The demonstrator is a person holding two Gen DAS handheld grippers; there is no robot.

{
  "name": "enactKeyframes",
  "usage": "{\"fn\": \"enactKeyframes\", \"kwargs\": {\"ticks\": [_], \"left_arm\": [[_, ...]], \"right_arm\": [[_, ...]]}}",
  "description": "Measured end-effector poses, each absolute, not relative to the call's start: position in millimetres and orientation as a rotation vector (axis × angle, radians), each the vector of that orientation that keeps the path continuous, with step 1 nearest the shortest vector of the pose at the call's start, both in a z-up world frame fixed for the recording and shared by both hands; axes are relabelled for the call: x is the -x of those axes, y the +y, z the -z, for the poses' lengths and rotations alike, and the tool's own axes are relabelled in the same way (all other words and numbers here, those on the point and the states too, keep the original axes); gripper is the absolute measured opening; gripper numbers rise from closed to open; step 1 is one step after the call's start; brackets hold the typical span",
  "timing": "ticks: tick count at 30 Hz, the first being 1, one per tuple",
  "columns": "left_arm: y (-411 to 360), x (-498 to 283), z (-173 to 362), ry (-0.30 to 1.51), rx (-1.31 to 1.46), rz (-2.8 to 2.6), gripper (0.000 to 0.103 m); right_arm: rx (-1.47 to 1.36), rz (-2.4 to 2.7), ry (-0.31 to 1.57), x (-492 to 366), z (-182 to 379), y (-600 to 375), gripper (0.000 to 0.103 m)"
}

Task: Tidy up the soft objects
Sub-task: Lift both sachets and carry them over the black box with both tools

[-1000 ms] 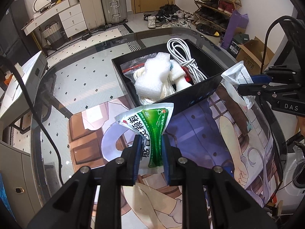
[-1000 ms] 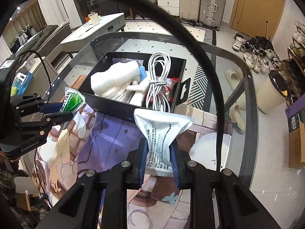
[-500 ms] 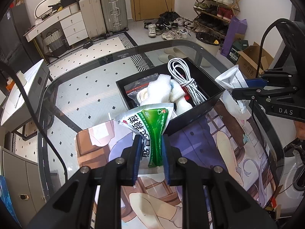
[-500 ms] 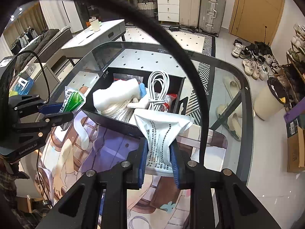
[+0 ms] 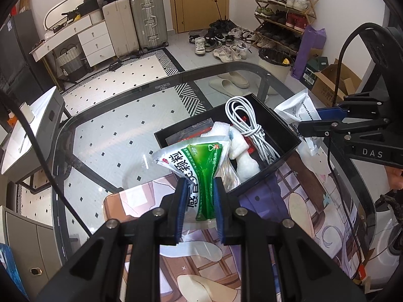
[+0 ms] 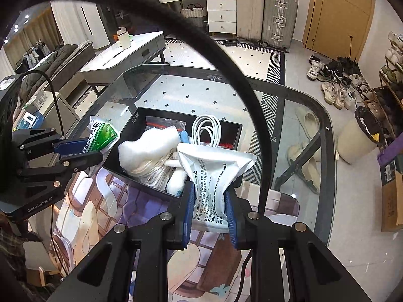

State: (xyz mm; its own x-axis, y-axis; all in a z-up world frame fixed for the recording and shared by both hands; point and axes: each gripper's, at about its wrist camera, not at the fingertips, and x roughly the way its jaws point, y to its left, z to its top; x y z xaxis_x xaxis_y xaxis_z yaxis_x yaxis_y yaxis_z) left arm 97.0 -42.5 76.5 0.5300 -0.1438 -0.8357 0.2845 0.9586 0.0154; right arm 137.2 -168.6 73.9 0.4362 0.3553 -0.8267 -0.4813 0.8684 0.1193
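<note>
My left gripper [image 5: 199,196] is shut on a green-and-white pouch [image 5: 201,168], held up in the air in front of the black box [image 5: 284,125]. My right gripper [image 6: 209,201] is shut on a white printed pouch [image 6: 214,171], held above the box's near right corner. The black box [image 6: 141,118] holds white foam [image 6: 148,148], a coiled white cable [image 6: 205,132] and red-trimmed clear bags. The right gripper with its white pouch [image 5: 299,110] shows in the left wrist view; the left gripper with its green pouch [image 6: 100,136] shows in the right wrist view.
The box stands on a glass table [image 5: 121,130] partly covered by a printed mat [image 5: 289,216]. A thick black cable [image 6: 226,58] arcs across the right wrist view. Suitcases [image 5: 146,22], a shoe rack [image 5: 284,12] and a bin [image 6: 362,136] stand on the floor around.
Both grippers have risen and drawn back from the box, each still holding its pouch. The box looks smaller and farther in both views.
</note>
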Motion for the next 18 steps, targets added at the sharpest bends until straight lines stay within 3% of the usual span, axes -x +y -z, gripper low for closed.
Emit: {"fn": "enactKeyframes", "kwargs": {"ticks": [18], "left_arm": [[-50.2, -126.4, -71.2, 0.993, -0.15, 0.27, 0.018]], "right_arm": [[0.125, -0.563, 0.995, -169.9, -68.1, -149.8, 0.023]]}}
